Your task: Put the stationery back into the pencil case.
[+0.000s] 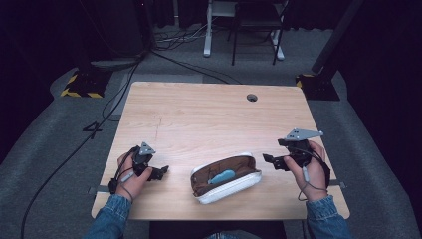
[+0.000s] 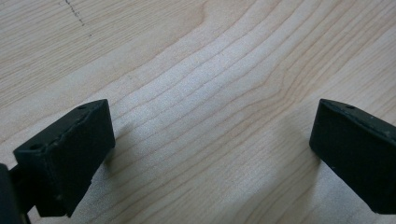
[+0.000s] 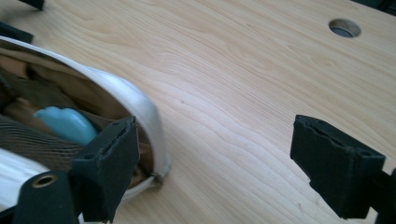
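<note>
Light fell from overhead onto the pale table (image 1: 209,119), which glowed while the room around it sank into near black. The high view stayed soft and grainy. Both gripper views were bright, with wood grain crisp and short soft shadows beneath the jaws. The nearest edges went blurry, with mild glare mid-board.

**Denim cuffs, black tools, grey plates**

Here's the person: blue denim sleeves on both forearms, cuffs at the wrists. The left hand-held gripper (image 1: 158,173) is black, topped by a small grey three-cornered plate, a dark cable looping off it. The right hand-held gripper (image 1: 269,161) is black too, with a bigger grey plate and a thin cable. Up close, blocky matte-black jaws with small screw holes.
</note>
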`<state>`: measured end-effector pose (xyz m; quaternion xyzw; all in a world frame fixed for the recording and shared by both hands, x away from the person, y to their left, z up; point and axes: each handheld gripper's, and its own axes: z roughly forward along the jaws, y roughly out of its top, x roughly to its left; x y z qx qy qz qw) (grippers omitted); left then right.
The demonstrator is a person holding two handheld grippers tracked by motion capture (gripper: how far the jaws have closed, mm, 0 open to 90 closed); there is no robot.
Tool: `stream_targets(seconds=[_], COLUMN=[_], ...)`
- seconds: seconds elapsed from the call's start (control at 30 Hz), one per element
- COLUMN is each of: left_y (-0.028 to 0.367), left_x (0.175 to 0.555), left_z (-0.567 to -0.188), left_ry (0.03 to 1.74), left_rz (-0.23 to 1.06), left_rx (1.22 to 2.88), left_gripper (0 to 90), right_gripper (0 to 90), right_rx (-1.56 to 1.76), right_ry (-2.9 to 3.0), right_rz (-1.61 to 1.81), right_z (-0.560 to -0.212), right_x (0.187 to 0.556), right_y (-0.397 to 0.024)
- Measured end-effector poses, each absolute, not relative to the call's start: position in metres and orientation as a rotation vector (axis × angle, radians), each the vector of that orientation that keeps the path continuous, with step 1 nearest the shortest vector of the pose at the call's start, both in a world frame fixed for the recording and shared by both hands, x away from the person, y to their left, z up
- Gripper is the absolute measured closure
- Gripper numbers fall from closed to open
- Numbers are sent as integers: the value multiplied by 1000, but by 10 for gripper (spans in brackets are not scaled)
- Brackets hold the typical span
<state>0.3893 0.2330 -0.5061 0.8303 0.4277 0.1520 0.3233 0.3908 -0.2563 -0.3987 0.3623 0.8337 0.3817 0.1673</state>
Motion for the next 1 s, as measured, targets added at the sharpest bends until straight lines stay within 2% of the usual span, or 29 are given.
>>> stream_targets(seconds=[0.4,1.0], left_y=[234,233], left_x=[390,390], left_z=[-506,-506], left_ry=[1116,1117], left_rz=[401,400], left_rx=[2188,2187], left_gripper=[3,2], right_gripper=[161,168], right_rx=[1225,1293], right_ry=[2269,2224], right_rz=[1001,975], right_z=[-446,-490], right_x=[416,429], right_y=[-293,-307])
